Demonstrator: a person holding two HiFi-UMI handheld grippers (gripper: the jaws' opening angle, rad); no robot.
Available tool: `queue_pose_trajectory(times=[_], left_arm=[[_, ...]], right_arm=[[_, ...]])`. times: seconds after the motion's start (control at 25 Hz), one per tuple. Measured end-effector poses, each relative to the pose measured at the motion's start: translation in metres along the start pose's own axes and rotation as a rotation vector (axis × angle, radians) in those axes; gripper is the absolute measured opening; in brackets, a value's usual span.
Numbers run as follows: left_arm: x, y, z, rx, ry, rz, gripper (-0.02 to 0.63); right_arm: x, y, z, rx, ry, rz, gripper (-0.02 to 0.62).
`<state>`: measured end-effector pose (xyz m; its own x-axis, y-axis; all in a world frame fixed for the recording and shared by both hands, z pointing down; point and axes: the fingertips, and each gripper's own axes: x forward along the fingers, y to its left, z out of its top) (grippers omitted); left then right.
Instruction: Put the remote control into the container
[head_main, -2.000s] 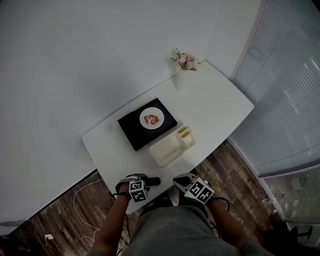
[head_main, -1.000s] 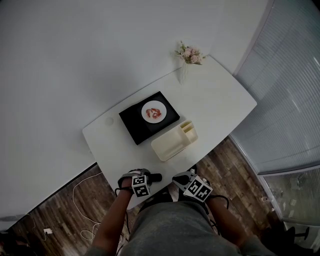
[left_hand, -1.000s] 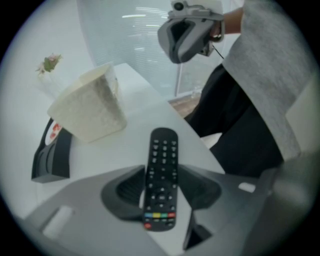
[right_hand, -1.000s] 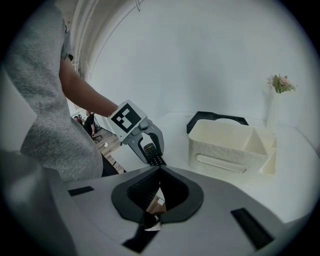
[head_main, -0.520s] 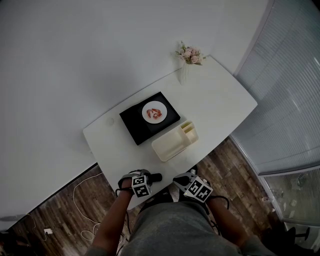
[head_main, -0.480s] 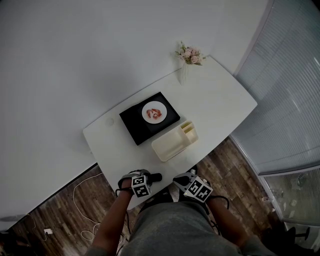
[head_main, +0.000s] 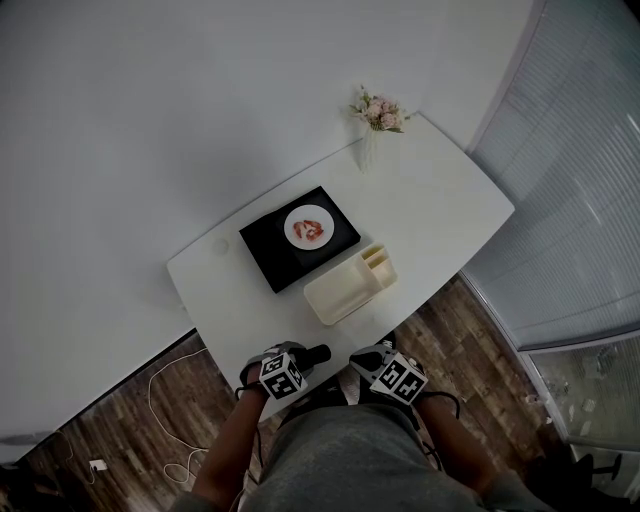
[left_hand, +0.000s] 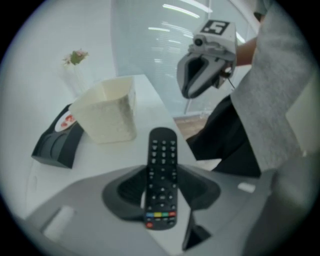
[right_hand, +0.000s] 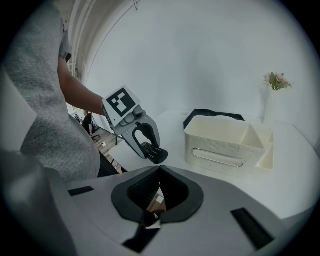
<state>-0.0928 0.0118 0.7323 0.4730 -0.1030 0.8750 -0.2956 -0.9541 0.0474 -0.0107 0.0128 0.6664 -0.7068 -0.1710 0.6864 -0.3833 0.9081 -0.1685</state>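
Remote control (left_hand: 161, 180): black, clamped at its lower half in the left tongs, button face toward that gripper's camera; coloured keys at the near end, far end jutting past the tips; in the head view low and centre, at the near edge of the bench, well apart from the container.
Left tongs (left_hand: 161, 171): pads pressed on both long sides of the remote control, jaws just lately closing onto it; marker cube facing up in the head view.
Right tongs (right_hand: 160, 172): jaws together at the tips, nothing between them; low and right of centre in the head view, just beside the left tongs.
Container (head_main: 350, 285): cream, oblong, one large compartment and smaller ones at its upper right end; mid-frame in the head view, standing on the bench.
Bench (head_main: 430, 210): white, running diagonally from lower left to upper right.
Black box (head_main: 268, 262): just beside the container, to its upper left, a white plate (head_main: 308, 227) with something red on top of it.
Vase (head_main: 375, 115): pink flowers, far corner of the bench, upper centre.
Floor (head_main: 140, 420): dark wood, lower part of the frame.
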Motion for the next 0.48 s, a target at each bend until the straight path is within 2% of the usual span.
queue_pose_trajectory(times=[0.48], left_arm=[[-0.044, 0.009, 0.042, -0.275, -0.368, -0.029, 0.189]], right_arm=[[0.0, -0.006, 0.0, 0.023, -0.007, -0.008, 0.015]])
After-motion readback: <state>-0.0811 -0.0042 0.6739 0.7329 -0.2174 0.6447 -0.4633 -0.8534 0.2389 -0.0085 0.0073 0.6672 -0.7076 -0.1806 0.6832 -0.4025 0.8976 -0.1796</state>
